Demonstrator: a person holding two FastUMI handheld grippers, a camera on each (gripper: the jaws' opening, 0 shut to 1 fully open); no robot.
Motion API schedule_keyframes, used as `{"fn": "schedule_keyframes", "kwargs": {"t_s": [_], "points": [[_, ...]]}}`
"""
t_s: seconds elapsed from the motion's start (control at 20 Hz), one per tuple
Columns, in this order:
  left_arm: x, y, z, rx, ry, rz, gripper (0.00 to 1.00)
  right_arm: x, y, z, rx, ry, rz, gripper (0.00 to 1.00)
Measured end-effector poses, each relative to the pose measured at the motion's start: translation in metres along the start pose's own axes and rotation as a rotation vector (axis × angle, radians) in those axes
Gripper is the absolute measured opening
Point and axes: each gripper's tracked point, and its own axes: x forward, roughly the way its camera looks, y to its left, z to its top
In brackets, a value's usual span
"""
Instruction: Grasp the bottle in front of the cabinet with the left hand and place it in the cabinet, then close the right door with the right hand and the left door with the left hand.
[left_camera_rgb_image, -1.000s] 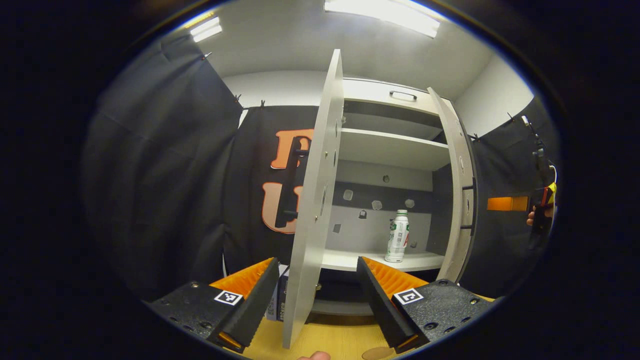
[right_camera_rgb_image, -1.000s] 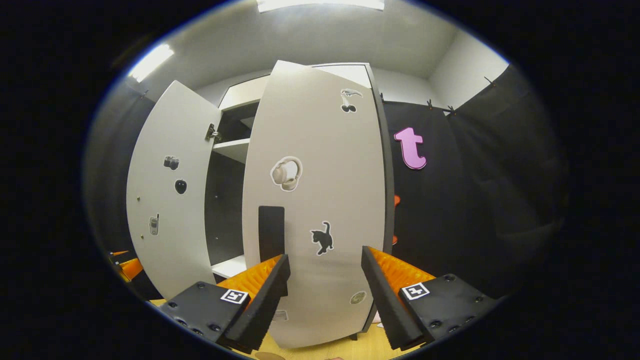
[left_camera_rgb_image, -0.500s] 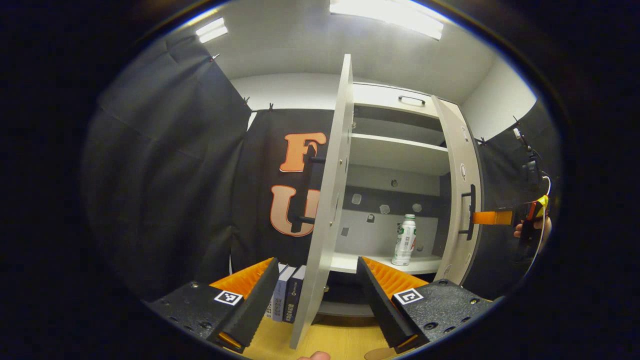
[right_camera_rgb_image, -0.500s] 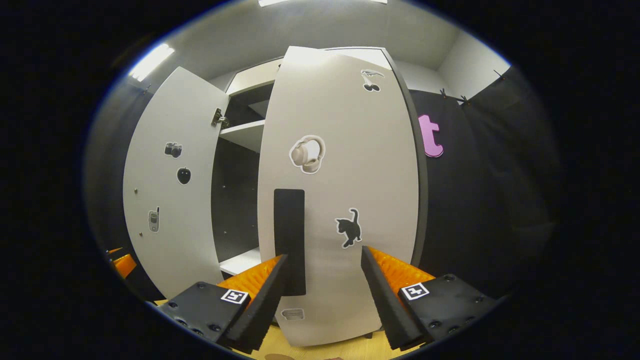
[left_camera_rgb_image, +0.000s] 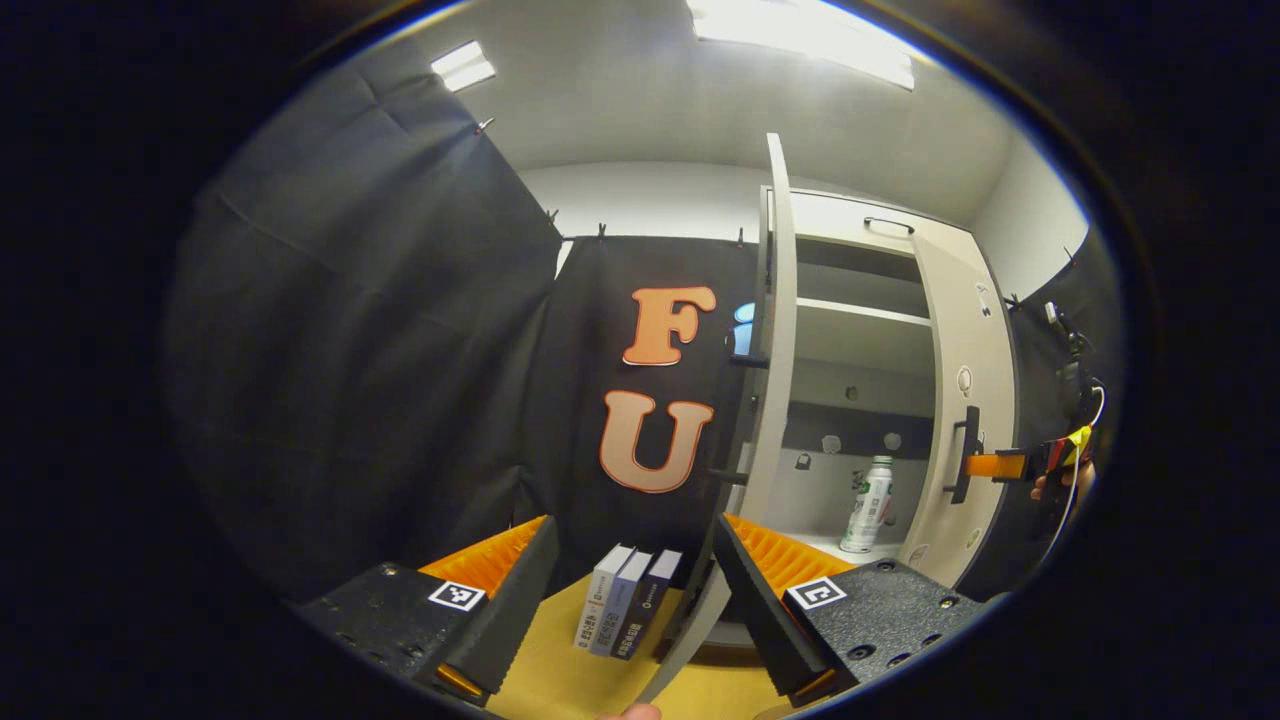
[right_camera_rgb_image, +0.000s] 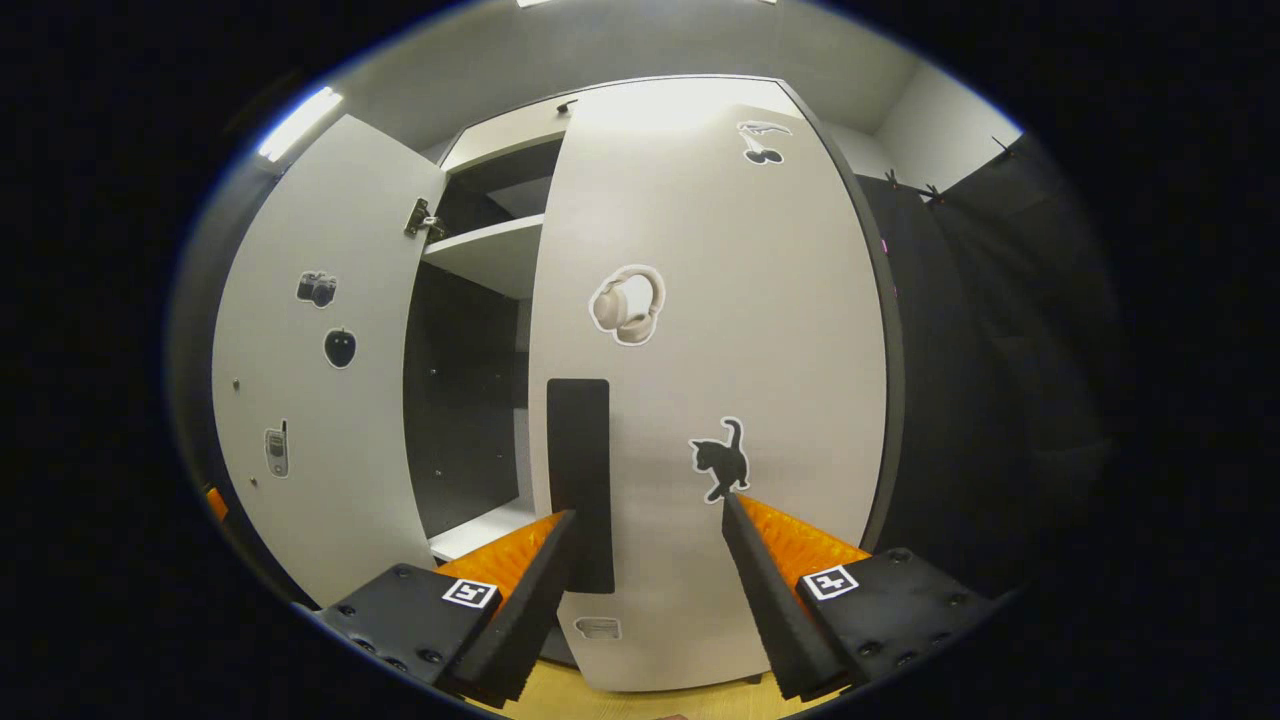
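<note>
Right gripper spread against right door; left gripper spread; bottle inside cabinet.

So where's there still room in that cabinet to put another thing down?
The lower shelf is bare to the left of the bottle, up to the open left door. The upper shelf looks bare too. It is tight on the right, where the right door stands nearly shut beside the bottle.
</note>
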Motion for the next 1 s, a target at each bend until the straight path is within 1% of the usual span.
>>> {"fn": "schedule_keyframes", "kwargs": {"t_s": [0.2,0.25,0.3,0.4,0.5,0.6,0.75,0.85,0.9,0.95,1.0], "points": [[0.005,0.016,0.005,-0.007,-0.011,0.025,0.94,0.009,0.003,-0.001,0.007,0.005,-0.015,0.95],[0.006,0.018,0.005,-0.004,-0.013,0.027,0.97,0.009,0.004,-0.002,0.018,0.005,-0.017,0.95],[0.008,0.02,0.005,0.001,-0.015,0.028,0.94,0.009,0.004,-0.002,0.029,0.005,-0.02,0.95],[0.012,0.023,0.008,-0.001,-0.026,0.027,0.94,0.009,0.005,-0.003,0.039,0.006,-0.03,0.95],[0.016,0.026,0.008,-0.029,-0.026,0.036,0.94,0.007,0.003,-0.003,0.035,0.01,-0.04,0.95],[0.025,0.025,0.009,-0.062,-0.025,0.029,0.94,0.002,0.004,0.0,0.031,0.005,-0.037,0.95],[0.043,0.025,0.023,-0.064,-0.066,0.015,0.94,-0.023,0.005,0.006,0.02,-0.003,-0.026,0.95],[0.058,0.024,0.032,-0.085,-0.084,-0.004,0.94,-0.044,0.002,0.008,0.007,-0.003,-0.033,0.95],[0.066,0.024,0.035,-0.092,-0.086,-0.01,0.96,-0.053,-0.001,0.008,0.004,-0.003,-0.038,0.95],[0.073,0.023,0.038,-0.086,-0.089,-0.016,0.96,-0.064,-0.002,0.008,0.002,-0.002,-0.04,0.95],[0.08,0.022,0.04,-0.068,-0.094,-0.02,0.94,-0.074,-0.005,0.007,0.0,0.0,-0.044,0.95]]}}
